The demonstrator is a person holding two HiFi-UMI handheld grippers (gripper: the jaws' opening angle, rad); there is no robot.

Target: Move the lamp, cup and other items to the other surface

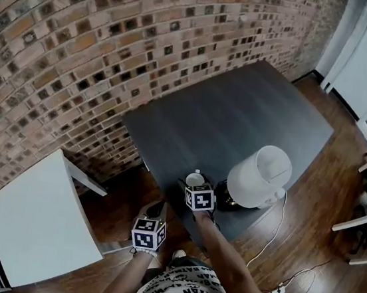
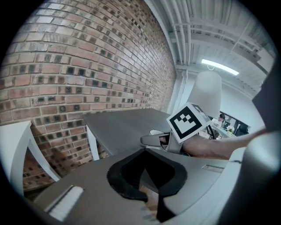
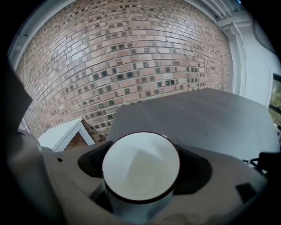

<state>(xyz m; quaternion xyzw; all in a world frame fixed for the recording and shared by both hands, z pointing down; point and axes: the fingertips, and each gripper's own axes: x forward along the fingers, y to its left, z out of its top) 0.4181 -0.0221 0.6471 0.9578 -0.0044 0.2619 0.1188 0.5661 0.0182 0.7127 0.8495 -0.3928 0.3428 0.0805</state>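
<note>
Clamping cup [image 3: 140,165] in right gripper [image 1: 196,183] over dark table [image 1: 241,116] near edge, lamp [image 1: 259,176] just right, left gripper [image 2: 149,193] closed, empty, off left; likely cup-transfer step, next calling for carry left onto white table [image 1: 39,224].

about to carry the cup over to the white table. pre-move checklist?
1. Grip: the white cup with a dark rim sits between the jaws of the right gripper, which are closed on it: ok.
2. Cup lifted off the dark grey table: cannot tell.
3. Drop spot: the top of the white side table shows bare: ok.
4. Path: the left gripper, jaws together and empty, hangs between the two tables, likely in the way: not ok.
5. The white-shaded lamp and its white cord lie to the right, away from that path: ok.
</note>
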